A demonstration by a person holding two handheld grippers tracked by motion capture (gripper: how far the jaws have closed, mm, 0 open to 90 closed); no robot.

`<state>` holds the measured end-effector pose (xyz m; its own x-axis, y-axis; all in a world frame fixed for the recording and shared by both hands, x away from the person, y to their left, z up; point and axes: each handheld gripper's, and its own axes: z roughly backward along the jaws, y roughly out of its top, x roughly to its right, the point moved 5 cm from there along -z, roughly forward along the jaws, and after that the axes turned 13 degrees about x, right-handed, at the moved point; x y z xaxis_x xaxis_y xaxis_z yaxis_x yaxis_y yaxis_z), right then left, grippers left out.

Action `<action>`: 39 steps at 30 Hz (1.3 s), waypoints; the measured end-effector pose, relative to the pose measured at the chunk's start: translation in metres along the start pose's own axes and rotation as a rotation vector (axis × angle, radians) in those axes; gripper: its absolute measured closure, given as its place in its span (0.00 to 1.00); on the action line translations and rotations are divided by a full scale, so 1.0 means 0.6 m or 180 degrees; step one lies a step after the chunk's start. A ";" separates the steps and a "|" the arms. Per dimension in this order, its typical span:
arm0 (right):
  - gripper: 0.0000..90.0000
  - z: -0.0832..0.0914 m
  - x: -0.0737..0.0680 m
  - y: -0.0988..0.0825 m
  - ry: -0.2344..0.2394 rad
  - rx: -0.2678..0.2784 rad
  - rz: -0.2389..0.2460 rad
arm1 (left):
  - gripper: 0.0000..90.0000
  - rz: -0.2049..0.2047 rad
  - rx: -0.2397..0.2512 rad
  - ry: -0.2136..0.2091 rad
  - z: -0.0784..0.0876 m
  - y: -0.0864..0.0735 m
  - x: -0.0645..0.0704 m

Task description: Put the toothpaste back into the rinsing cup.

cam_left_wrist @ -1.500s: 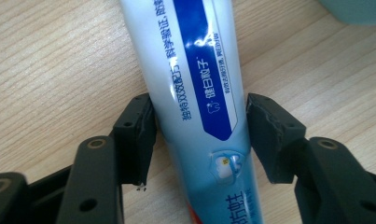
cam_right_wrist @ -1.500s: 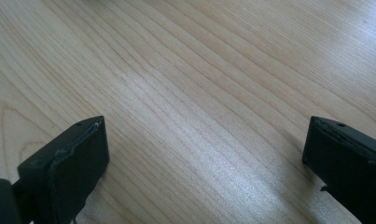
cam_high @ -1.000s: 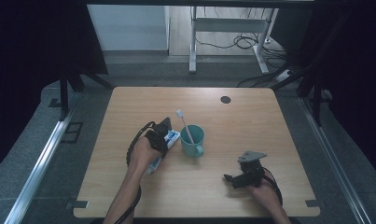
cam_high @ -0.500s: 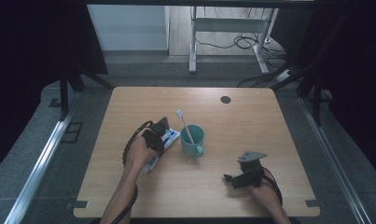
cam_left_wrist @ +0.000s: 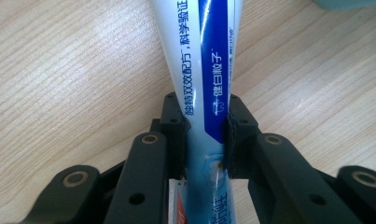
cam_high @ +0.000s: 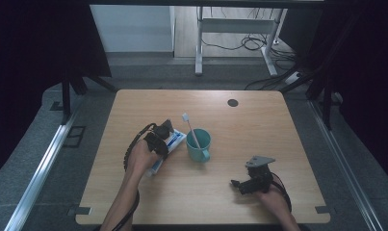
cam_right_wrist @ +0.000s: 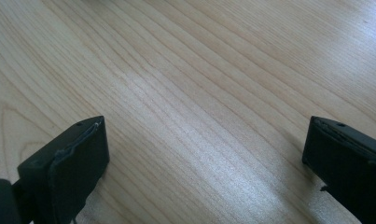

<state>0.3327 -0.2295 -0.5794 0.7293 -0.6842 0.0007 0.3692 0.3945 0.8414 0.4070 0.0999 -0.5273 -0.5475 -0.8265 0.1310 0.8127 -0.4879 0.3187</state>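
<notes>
A toothpaste tube (cam_left_wrist: 209, 70) is being held between the jaws of the left gripper (cam_left_wrist: 205, 135), lying flat on the wooden surface (cam_left_wrist: 73, 70). The jaws have just been closing and are now being pressed against the tube's two long edges, partway along its length, with the printed white and blue body running out ahead of them and the rest passing back beneath the gripper.

In the high view the left gripper (cam_high: 159, 137) is being held low over the tube (cam_high: 174, 139), which is lying just beside a teal cup (cam_high: 198, 146) to the right of the jaws. A toothbrush (cam_high: 191, 130) is standing tilted in that cup.

The tube is being judged light, soft and smooth-skinned. Its walls are likely to give under pressure, so a hard squeeze may be pushing paste toward the cap, and the glossy skin may be letting it slide once lifted. Which end is carrying the cap cannot be told. A hold across the narrow width near the middle, as is being used now, is being judged sound, since the weight is being balanced on both sides of the jaws.

The right gripper (cam_high: 247, 183) is being rested well apart, its jaws standing wide open over bare wood with nothing between them.
</notes>
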 end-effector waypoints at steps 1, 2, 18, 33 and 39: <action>0.00 0.000 0.000 0.000 0.0000 0.0000 0.0000 | 0.82 -0.0001 0.0016 0.0002 0.001 0.000 0.000; 0.00 0.000 0.000 0.000 0.0000 0.0000 0.0000 | 0.81 0.0002 0.0035 0.0005 0.002 0.000 0.000; 0.00 0.000 0.000 0.000 0.0000 0.0001 0.0000 | 0.82 -0.0033 0.0331 0.0000 0.026 -0.010 -0.015; 0.00 0.000 0.000 0.000 0.0000 0.0001 0.0001 | 0.82 -0.0049 0.0712 -0.0015 0.047 -0.014 -0.017; 0.00 0.000 0.000 0.000 0.0000 0.0001 0.0000 | 0.82 -0.0052 0.0857 -0.0049 0.057 -0.020 -0.019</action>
<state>0.3328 -0.2295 -0.5794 0.7294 -0.6841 0.0008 0.3689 0.3944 0.8416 0.3970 0.1249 -0.5007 -0.5648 -0.8137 0.1374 0.7225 -0.4071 0.5588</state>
